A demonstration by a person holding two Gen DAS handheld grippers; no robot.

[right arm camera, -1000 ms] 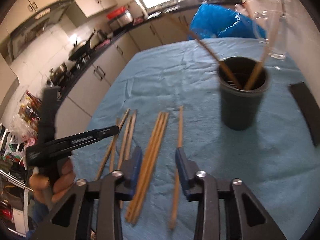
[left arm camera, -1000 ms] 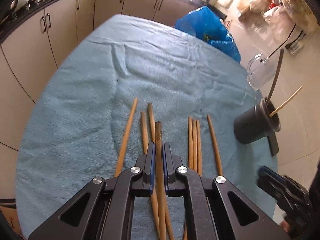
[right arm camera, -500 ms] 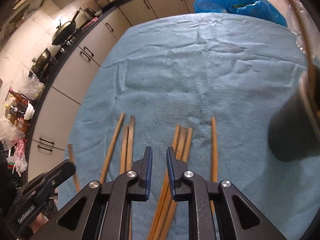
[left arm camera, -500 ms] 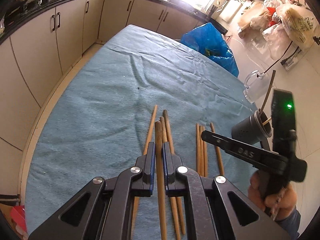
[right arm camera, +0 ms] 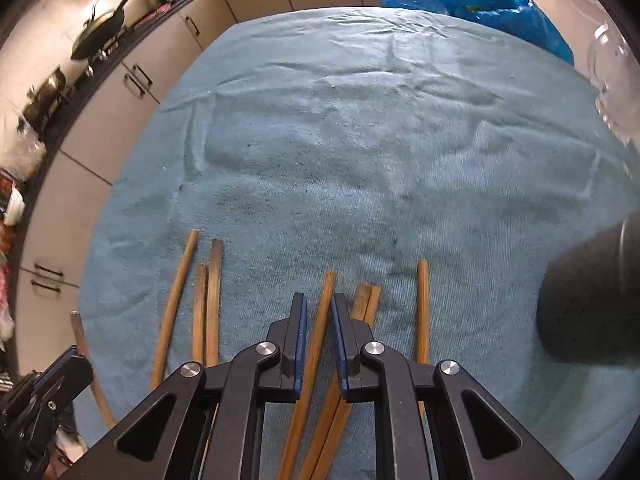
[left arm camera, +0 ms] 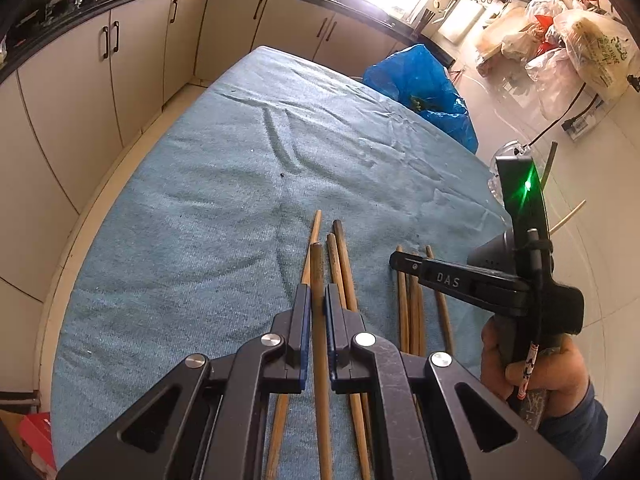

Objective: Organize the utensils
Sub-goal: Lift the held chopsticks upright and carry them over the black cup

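Several wooden chopsticks lie side by side on the blue cloth (left arm camera: 200,200). My left gripper (left arm camera: 317,300) is shut on a darker chopstick (left arm camera: 316,268) and holds it above the others. My right gripper (right arm camera: 319,312) points steeply down over the middle group. Its jaws are closing around one light chopstick (right arm camera: 326,292), which lies on the cloth with thin gaps to the pads. In the left wrist view the right gripper (left arm camera: 394,258) reaches in from the right. The dark grey holder (right arm camera: 592,300) stands at the right.
A blue plastic bag (left arm camera: 420,84) sits past the table's far end. A clear glass jug (right arm camera: 616,80) stands behind the holder. Cabinets run along the left and back. A hand (left arm camera: 536,364) grips the right tool. The left tool (right arm camera: 44,392) shows at lower left.
My right gripper has come down and away from the holder onto the middle chopsticks, and its jaws have narrowed around one. The left gripper keeps its chopstick and has drifted slightly.
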